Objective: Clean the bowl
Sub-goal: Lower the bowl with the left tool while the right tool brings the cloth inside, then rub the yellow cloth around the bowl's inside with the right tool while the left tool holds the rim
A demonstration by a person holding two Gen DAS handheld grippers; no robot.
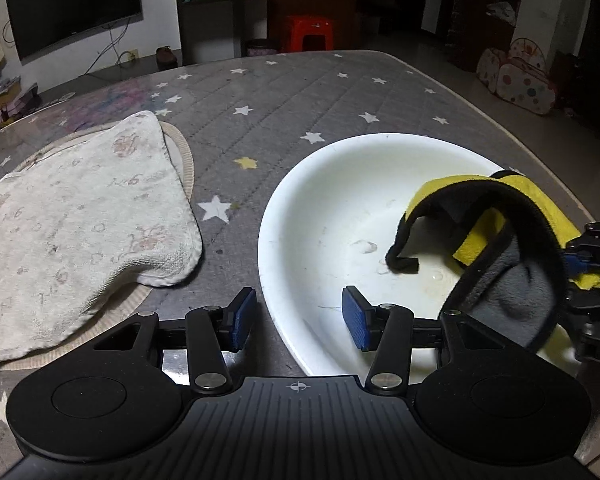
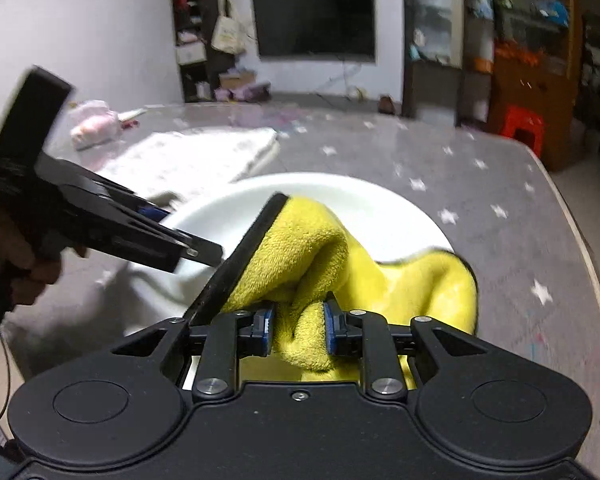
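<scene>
1. Bowl [image 1: 340, 208]: wide, shallow, white, sits on the star-print table [image 1: 284, 96] at its near right part. Looks rigid and glossy, so likely slick and breakable; smears and a few droplets show on the inner floor.
2. Handling call: probably light enough to skate on the smooth table cover under wiping force. Needs bracing at the rim, not the curved wall.
3. Best hold, as I judge it: near-left rim edge, one pad inside and one outside. The thin lip suits a two-finger pinch.
4. Left gripper [image 1: 299, 318]: jaws wide apart, empty, straddling that near rim. One blue pad sits over the bowl interior, the other over the table. No contact that I can confirm.
5. Yellow cloth [image 2: 320, 248]: soft microfibre, grey reverse, black edging. It drapes loosely into the bowl's right side. It will conform to the curve but can bunch or slip.
6. Right gripper [image 2: 296, 330]: clamped on a fold of the yellow cloth, held over the bowl's right rim.
7. White towel [image 1: 80, 216]: lies flat on a beige mat, left of the bowl, apart from it.
8. Right wrist view is motion-blurred, so cloth-to-bowl contact there is unclear.
</scene>
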